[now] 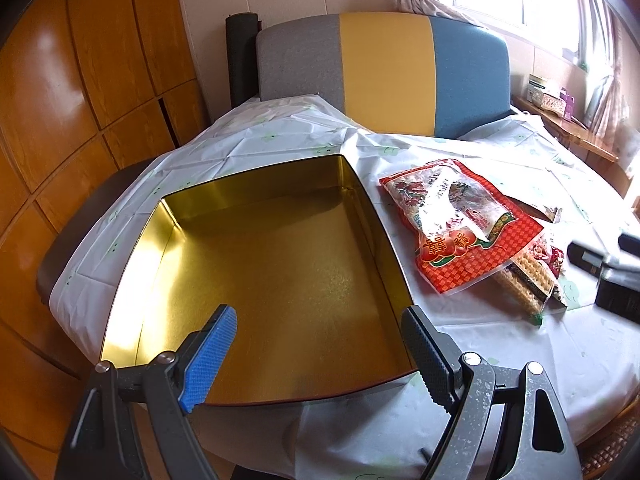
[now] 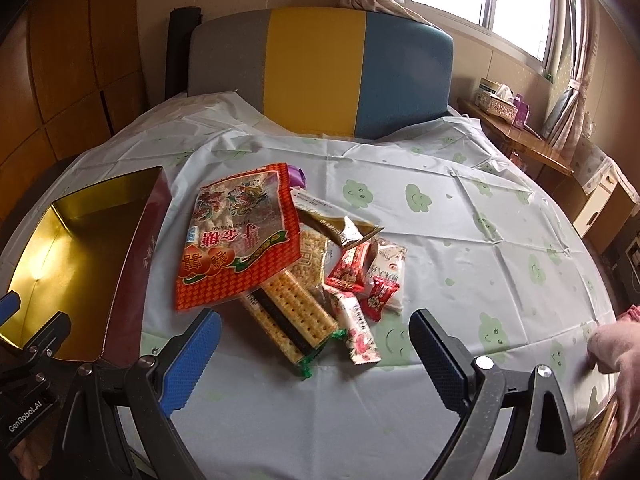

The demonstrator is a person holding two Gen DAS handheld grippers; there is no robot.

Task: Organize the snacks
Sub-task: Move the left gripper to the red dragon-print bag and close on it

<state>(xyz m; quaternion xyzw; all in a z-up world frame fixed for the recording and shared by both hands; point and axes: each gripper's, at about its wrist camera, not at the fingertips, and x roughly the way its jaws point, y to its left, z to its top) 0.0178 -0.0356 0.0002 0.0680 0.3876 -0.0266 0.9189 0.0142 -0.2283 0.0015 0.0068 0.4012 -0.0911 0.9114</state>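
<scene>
1. Farthest left, my left tongs (image 1: 318, 344) hover over the near edge of the gold-lined tin (image 1: 280, 264), spread wide and gripping nothing. The tin lies open on the table (image 1: 500, 340), its bottom bare, and its near right corner sits just beside the right finger of these tongs.
2. Just right of the tin, and apart from it, lies the pile of snacks. On top is the big red checked bag (image 2: 236, 236), its near corner just beyond the blue pad of my right tongs.
3. Under that bag, a clear pack of crackers (image 2: 296, 316) with a dark band runs toward me, its green-crimped end reaching between the fingers of my right tongs.
4. Right of the crackers, a long white wrapper with red flowers (image 2: 358, 330) lies slanted; small red candy packets (image 2: 348, 270) sit beside and beyond it, with a brown wrapper (image 2: 340, 228) farther back.
5. My right tongs (image 2: 314, 340) hang above the cloth-covered table in front of the pile, spread wide, touching no snack.
6. At the far right table edge, a hand (image 2: 616, 354) rests on the cloth.
</scene>
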